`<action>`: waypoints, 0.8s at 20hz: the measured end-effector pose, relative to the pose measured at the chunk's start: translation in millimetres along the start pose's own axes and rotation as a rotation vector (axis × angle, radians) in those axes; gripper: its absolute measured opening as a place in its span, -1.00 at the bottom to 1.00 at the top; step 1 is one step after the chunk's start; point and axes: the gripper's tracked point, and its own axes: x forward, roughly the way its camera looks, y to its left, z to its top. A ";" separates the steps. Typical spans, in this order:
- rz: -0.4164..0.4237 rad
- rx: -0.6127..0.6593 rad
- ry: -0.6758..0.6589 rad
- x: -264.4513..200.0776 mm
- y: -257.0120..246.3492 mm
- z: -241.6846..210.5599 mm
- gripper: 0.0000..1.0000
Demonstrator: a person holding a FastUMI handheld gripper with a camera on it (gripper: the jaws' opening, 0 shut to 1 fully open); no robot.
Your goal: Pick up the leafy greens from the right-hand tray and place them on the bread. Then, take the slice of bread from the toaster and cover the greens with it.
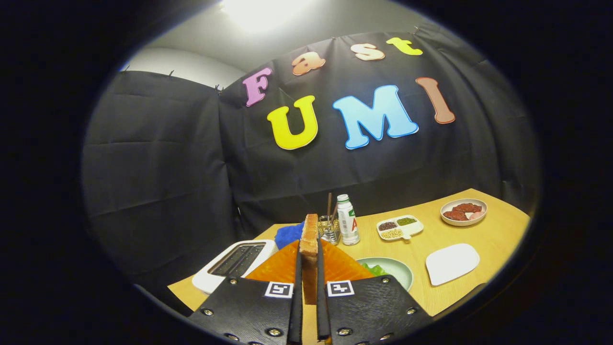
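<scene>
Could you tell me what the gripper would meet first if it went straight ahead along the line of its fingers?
The gripper is shut on the bread slice, held upright on edge. Straight beyond it stands the metal utensil holder, beside the bottle; that is probably first, though depth is unclear and the line may pass above it to the black cloth wall.

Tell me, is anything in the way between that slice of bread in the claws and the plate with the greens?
Nothing visible. The gripper holds the bread slice upright above the table, and the pale green plate with leafy greens lies just right of the fingers.
</scene>
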 end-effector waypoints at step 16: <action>0.021 0.087 0.029 28.5 -67.2 -41.7 -0.77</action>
